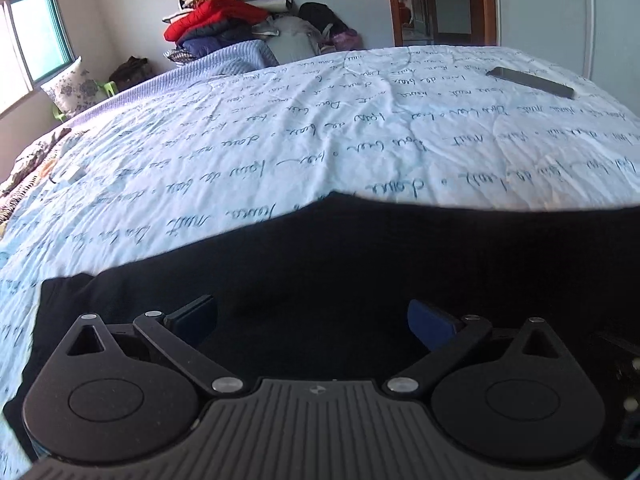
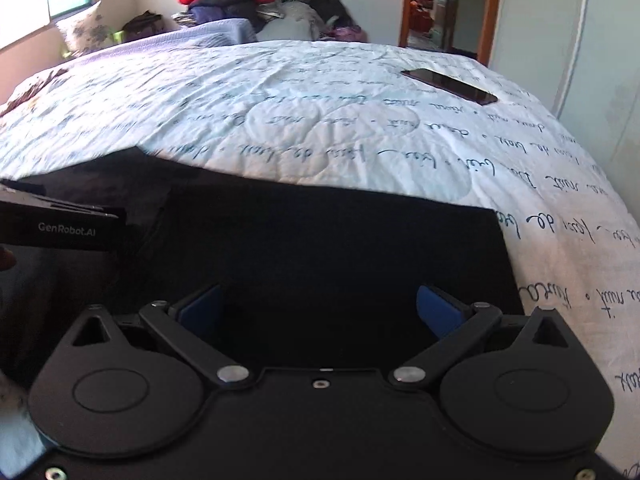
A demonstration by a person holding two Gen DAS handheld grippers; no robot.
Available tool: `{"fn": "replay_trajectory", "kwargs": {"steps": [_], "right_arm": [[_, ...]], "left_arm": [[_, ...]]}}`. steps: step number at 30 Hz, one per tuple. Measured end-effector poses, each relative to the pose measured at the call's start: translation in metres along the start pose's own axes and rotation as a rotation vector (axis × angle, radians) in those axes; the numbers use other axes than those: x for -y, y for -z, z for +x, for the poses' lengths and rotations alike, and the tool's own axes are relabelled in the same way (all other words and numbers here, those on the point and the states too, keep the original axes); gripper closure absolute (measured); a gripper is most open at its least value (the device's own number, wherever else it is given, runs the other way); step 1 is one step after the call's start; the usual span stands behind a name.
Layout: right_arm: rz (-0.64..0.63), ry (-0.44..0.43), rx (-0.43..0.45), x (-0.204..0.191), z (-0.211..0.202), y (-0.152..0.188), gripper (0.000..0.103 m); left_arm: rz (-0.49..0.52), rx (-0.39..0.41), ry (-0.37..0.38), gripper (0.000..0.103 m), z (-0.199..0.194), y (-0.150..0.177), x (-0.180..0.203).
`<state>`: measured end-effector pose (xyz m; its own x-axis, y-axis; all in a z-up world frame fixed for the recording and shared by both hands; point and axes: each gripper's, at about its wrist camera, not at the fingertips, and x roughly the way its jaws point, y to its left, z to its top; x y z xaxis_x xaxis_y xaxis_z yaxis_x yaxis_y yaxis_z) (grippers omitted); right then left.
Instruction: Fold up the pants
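A bed (image 1: 280,128) with a pale quilt printed in script carries black pants (image 1: 340,256) spread flat along its near edge. The left gripper (image 1: 312,320) and right gripper (image 2: 320,312) hover just over the dark cloth, fingers spread wide, holding nothing. A dark phone (image 2: 450,86) lies farther back, well apart.

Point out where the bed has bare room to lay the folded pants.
The widest free patch is the quilt between the black pants and the clothes pile, left of the phone. A narrower strip lies right of the pants. The near edge is crowded: pants and both open hand-held grippers.
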<state>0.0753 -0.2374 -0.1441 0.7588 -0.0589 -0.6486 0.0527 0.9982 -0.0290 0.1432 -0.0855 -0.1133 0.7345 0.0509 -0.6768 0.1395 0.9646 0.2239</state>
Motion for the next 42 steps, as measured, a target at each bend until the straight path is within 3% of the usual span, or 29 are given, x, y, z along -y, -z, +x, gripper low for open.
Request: {"fn": "replay_trajectory", "kwargs": {"steps": [3,7,10,13,15,18,21,25,27,30,33,36,42], "right_arm": [[-0.026,0.032,0.085,-0.007,-0.002,0.014,0.0],[-0.025,0.033,0.09,-0.005,-0.003,0.012,0.0],[-0.009,0.022,0.075,-0.002,-0.008,0.012,0.0],[0.027,-0.019,0.059,-0.002,-0.015,0.009,0.0],[0.009,-0.054,0.05,-0.009,-0.012,0.012,0.0],[-0.063,-0.01,0.064,-0.02,-0.012,0.016,0.0],[-0.039,-0.03,0.026,-0.015,-0.018,0.009,0.0],[-0.004,-0.103,0.045,-0.015,-0.021,0.001,0.0],[-0.047,-0.078,-0.002,-0.024,-0.009,0.003,0.0],[-0.092,-0.053,0.027,-0.03,-0.014,0.011,0.0],[-0.066,-0.066,0.007,-0.026,-0.022,0.006,0.0],[-0.044,-0.101,0.047,-0.031,-0.029,-0.005,0.0],[-0.148,-0.085,0.015,-0.064,-0.005,-0.001,0.0]], "left_arm": [[-0.004,0.034,-0.024,0.0,-0.009,0.019,0.002],[0.009,0.096,-0.073,0.0,-0.02,0.032,0.008],[0.037,0.096,-0.08,0.0,-0.029,0.035,0.007],[0.009,0.054,-0.028,0.0,-0.034,0.04,-0.008],[-0.07,-0.002,0.036,0.0,-0.035,0.045,-0.026],[-0.144,-0.045,0.101,0.0,-0.043,0.054,-0.047],[-0.118,-0.02,0.039,0.0,-0.058,0.056,-0.057],[-0.107,-0.005,-0.08,0.0,-0.056,0.056,-0.074],[-0.136,-0.07,-0.058,0.0,-0.044,0.056,-0.084],[-0.156,-0.065,-0.022,0.0,-0.049,0.061,-0.093],[-0.131,-0.048,-0.03,0.0,-0.055,0.069,-0.096],[-0.148,-0.048,-0.027,0.0,-0.057,0.073,-0.104],[-0.161,-0.043,-0.042,0.0,-0.057,0.076,-0.117]]}}
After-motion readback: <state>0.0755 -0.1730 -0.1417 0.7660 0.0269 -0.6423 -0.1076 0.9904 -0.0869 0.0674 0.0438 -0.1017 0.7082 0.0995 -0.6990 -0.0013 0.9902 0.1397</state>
